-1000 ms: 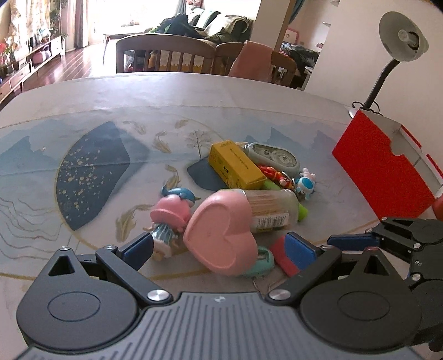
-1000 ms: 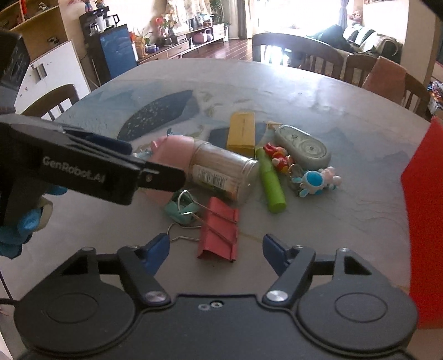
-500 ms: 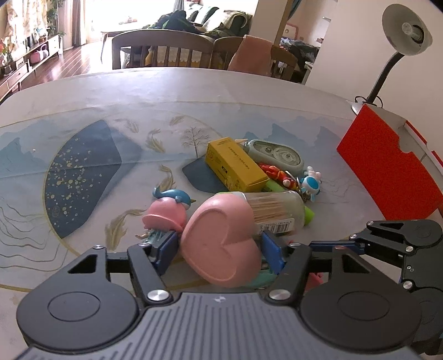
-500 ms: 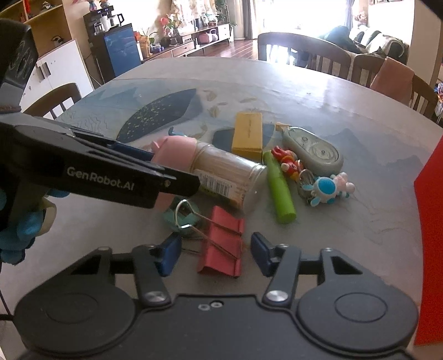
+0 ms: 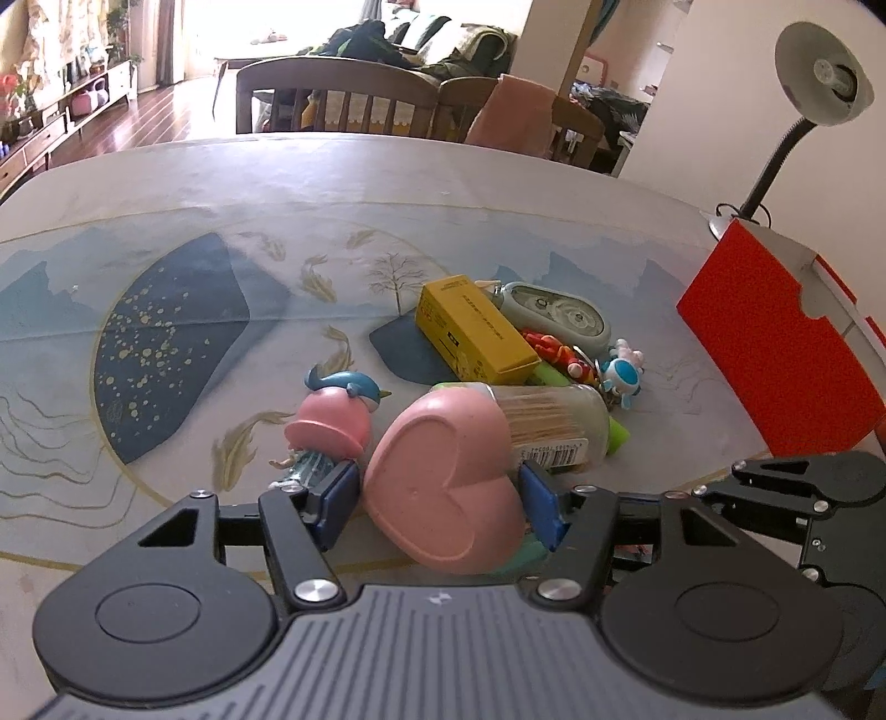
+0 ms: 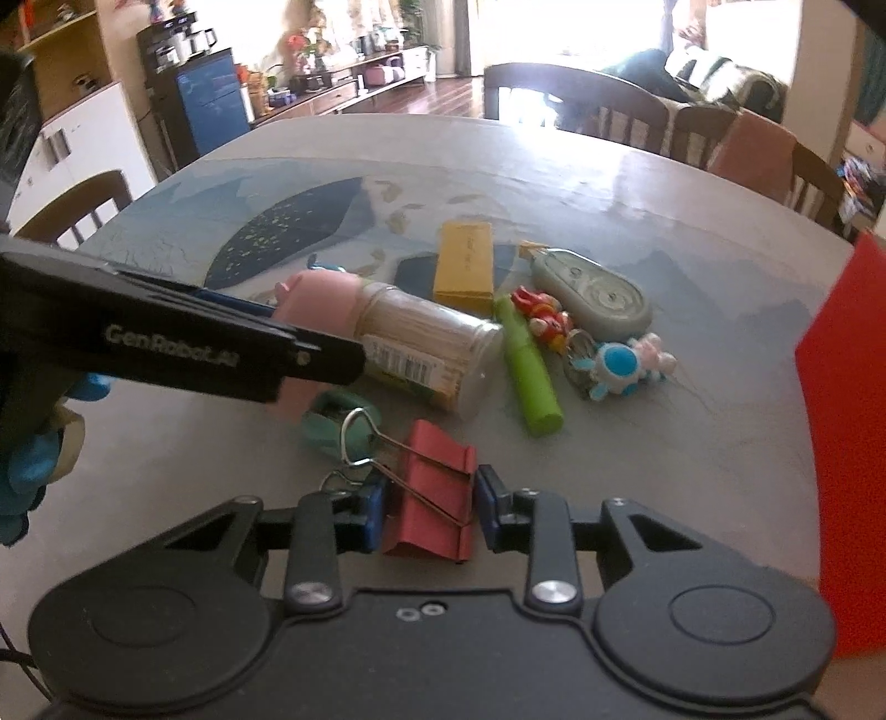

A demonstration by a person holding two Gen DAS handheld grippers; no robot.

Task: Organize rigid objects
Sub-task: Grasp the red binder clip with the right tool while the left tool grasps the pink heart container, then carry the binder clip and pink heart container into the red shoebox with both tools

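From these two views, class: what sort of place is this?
Most likely a home's dining and living area: wooden dining chairs stand round a cloth-covered table, a sofa sits behind, and a low sideboard holds household items.

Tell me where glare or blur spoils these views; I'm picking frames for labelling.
Right wrist view: window glare washes out the far table and the background is soft, but the red binder clip stays sharp. Left wrist view: evenly lit, heart-lidded toothpick jar crisp, fisheye bending the table edge.
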